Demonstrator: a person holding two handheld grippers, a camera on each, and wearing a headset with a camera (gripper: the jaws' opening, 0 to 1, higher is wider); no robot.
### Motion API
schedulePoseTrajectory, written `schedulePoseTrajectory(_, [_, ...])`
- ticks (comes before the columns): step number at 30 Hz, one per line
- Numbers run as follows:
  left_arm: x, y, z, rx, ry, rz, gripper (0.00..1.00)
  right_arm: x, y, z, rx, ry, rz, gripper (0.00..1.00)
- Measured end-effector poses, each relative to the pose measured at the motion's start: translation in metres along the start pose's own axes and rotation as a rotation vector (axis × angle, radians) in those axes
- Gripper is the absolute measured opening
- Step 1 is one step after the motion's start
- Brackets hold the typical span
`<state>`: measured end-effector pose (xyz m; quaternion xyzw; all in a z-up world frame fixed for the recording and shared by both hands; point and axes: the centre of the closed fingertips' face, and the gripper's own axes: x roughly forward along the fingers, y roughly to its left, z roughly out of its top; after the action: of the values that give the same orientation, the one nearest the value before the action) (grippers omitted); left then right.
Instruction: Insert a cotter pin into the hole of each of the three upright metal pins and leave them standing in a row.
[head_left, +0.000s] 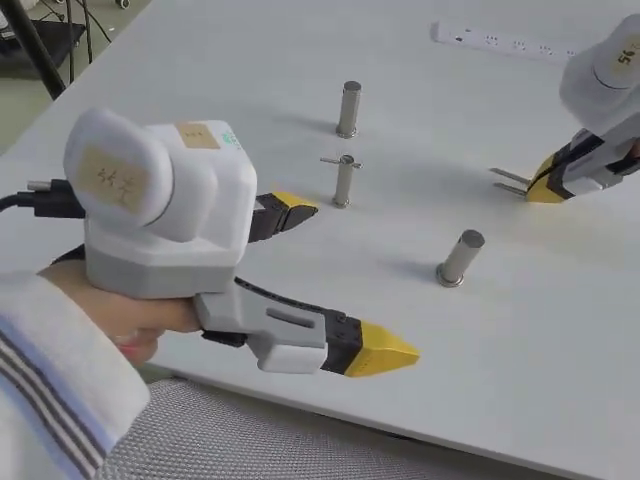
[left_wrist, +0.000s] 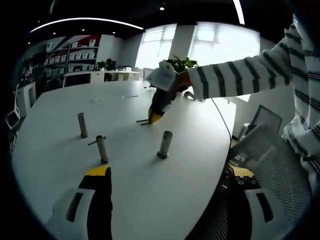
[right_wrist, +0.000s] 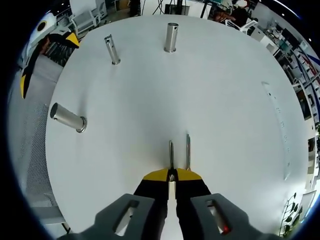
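Right gripper (right_wrist: 172, 175) pinches cotter pin (right_wrist: 179, 152) at head, legs toward 12 o'clock; light, springy, likely slippery. Left gripper (head_left: 340, 280) wide, empty.

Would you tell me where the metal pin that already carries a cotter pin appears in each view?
Head view: the fitted metal pin stands centre, middle of three.
Left gripper view: lower left.
Right gripper view: upper left.
Shared landmark: the loose cotter pin in the right gripper.

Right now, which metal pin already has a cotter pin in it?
The middle pin; a cotter pin crosses its top. The far pin and near pin are bare.
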<state>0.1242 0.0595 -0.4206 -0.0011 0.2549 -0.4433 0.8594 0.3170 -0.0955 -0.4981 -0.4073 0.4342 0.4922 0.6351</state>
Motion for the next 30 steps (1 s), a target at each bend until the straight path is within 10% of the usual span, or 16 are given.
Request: schedulePoseTrajectory(30, [0.001,0.009,0.003,-0.011,0.009,0.062,0.93,-0.005,0.000,0.004,0.011,-0.024,-0.024,0.00])
